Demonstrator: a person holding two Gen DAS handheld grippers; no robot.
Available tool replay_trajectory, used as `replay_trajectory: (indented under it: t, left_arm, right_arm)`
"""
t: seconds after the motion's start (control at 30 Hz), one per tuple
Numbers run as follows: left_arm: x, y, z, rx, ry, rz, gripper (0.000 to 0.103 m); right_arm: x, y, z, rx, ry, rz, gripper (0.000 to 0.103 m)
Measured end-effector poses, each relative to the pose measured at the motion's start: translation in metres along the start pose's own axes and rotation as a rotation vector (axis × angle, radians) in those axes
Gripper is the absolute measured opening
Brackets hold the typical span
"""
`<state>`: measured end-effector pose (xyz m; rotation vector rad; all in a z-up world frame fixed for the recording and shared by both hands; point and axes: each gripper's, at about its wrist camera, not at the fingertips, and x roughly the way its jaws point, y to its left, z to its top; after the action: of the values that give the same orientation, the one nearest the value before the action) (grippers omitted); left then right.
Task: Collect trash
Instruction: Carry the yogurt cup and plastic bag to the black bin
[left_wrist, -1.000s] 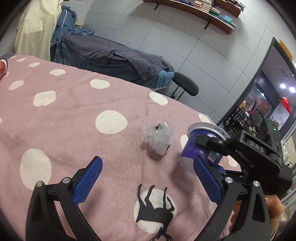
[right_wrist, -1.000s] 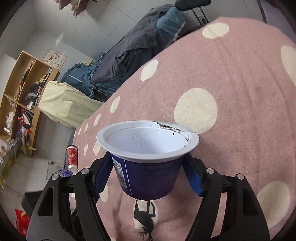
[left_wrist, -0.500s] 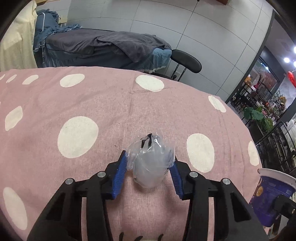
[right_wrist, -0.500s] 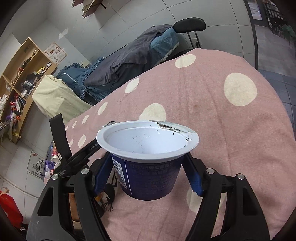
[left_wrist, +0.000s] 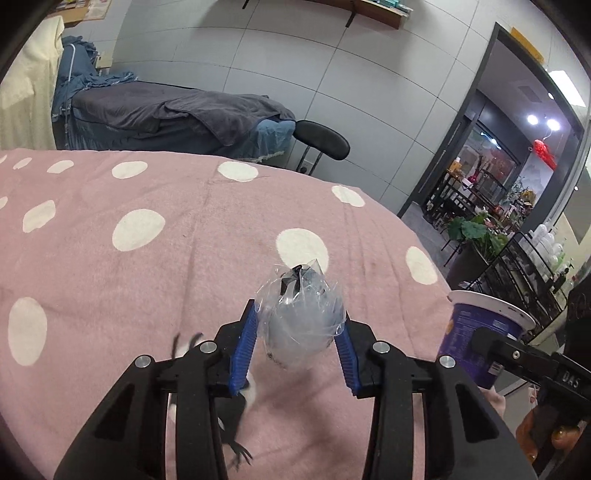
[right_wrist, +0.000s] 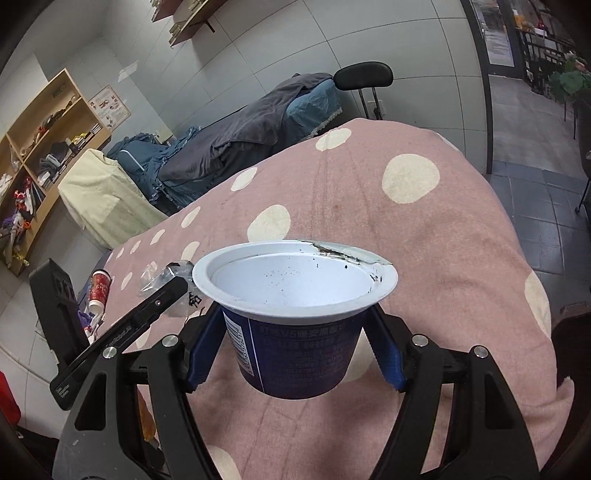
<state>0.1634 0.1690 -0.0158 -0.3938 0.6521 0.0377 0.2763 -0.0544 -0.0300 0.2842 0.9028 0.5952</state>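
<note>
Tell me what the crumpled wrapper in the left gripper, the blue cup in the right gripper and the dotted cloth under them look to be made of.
Crumpled wrapper: thin clear plastic film, glossy, by its see-through creases and glints.
Blue cup: probably moulded plastic, with a smooth white inside and a printed blue wall; coated paper cannot be ruled out.
Dotted cloth: woven or towel-like fabric, matte pink with cream dots, by its soft wrinkles.

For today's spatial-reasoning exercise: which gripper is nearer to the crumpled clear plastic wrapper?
Left. The left gripper has the crumpled clear plastic wrapper between its closing pads; the right gripper, off to its side, holds the blue cup.
</note>
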Motion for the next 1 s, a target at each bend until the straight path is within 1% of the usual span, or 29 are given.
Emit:
replay_trajectory:
  t: [0.13, 0.33, 0.6, 0.73, 0.9, 1.0]
  left_arm:
    - [-0.011, -0.026, -0.016, 0.038, 0.004, -0.043, 0.039]
    - [-0.023, -0.060, -0.031, 0.083, 0.001, -0.099, 0.039]
    - [-0.029, -0.092, -0.048, 0.113, 0.016, -0.157, 0.040]
    - [-0.029, -0.110, -0.055, 0.136, 0.026, -0.190, 0.040]
    - [-0.029, -0.132, -0.062, 0.167, 0.037, -0.231, 0.040]
    - [-0.026, -0.148, -0.067, 0.193, 0.052, -0.264, 0.040]
  right_arm:
    - [-0.020, -0.019, -0.013, 0.023, -0.022, -0.024, 0.071]
    - [-0.053, -0.047, -0.030, 0.062, -0.059, -0.061, 0.071]
    - [-0.092, -0.085, -0.050, 0.120, -0.125, -0.111, 0.071]
    - [-0.110, -0.107, -0.058, 0.176, -0.156, -0.125, 0.071]
    - [-0.135, -0.132, -0.065, 0.228, -0.206, -0.170, 0.071]
    - [-0.149, -0.151, -0.071, 0.260, -0.231, -0.218, 0.071]
